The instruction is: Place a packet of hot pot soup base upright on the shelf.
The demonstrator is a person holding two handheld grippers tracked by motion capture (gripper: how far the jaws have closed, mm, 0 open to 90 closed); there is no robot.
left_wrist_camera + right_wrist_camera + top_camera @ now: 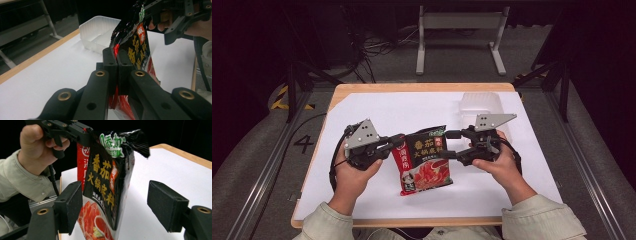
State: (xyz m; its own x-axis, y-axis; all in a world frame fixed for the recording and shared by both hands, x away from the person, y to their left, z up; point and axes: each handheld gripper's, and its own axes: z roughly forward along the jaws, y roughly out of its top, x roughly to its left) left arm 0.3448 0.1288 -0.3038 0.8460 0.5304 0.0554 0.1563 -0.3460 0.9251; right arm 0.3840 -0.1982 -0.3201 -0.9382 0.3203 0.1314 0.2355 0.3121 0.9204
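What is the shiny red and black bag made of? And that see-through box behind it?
The bag looks like glossy printed plastic film: it shines, crinkles and creases at the top, where the left gripper pinches its edge. The box seems thin, cloudy-clear moulded plastic, since the white table shows faintly through its walls. The exact plastic cannot be told from the pictures.

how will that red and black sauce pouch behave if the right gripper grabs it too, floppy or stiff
Probably floppy: the pouch hangs from the left gripper, pinched at one edge, and its top corner curls. Its glossy film may slip between the open right gripper. It bulges low down, so it likely sags and swings.
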